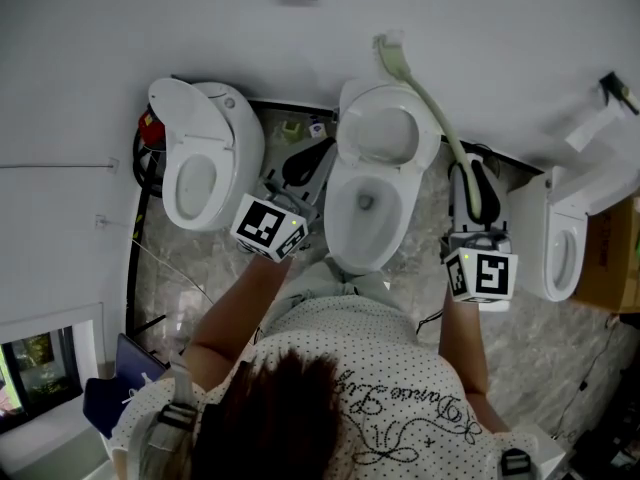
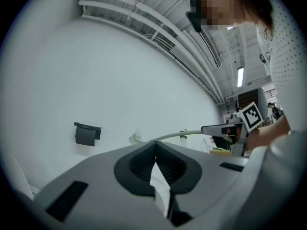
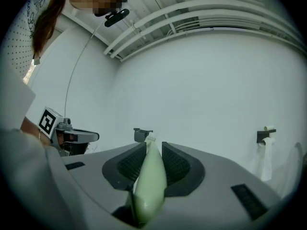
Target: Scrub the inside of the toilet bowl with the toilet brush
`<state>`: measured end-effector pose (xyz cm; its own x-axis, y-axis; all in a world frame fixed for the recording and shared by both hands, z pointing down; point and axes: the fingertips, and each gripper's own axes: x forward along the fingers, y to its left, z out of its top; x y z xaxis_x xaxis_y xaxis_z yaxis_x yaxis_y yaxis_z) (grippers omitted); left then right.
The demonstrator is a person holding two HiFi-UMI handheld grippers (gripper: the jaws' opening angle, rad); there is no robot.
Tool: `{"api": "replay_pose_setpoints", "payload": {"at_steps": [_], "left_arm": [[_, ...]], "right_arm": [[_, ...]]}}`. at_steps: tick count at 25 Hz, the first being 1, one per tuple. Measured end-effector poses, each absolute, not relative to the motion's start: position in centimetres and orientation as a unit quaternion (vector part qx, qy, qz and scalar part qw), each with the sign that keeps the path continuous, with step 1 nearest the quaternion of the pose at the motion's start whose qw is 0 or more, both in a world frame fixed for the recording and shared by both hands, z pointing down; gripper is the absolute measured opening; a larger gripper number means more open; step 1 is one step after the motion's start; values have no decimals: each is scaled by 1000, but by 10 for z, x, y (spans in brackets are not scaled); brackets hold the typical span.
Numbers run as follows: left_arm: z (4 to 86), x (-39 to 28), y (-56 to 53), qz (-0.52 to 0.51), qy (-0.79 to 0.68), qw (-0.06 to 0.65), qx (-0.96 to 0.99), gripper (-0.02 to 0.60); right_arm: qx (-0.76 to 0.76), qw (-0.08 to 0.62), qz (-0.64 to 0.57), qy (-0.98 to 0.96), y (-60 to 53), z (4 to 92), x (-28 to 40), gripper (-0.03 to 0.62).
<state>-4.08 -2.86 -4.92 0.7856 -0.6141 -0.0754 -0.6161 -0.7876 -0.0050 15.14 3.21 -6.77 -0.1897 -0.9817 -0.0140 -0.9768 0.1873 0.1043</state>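
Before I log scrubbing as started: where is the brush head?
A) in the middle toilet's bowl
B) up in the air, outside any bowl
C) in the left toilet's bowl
B: the right gripper holds the toilet brush up, its brush head past the open lid of the middle toilet.

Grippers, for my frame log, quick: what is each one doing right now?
Left gripper: closed, nothing between its jaws.
Right gripper: closed on the pale green toilet brush handle.

Marble floor (image 1: 550, 338) carries left toilet (image 1: 200, 183), middle toilet (image 1: 342, 218), right toilet (image 1: 560, 258), side by side.
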Motion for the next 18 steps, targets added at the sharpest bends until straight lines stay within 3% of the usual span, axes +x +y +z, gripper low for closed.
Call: {"api": "replay_pose_setpoints", "payload": {"at_steps": [18], "left_arm": [[-46,-44,-20,37,319,11,-947,2]], "right_arm": [[641,16,-36,-766,45,-69,147,112]]}}
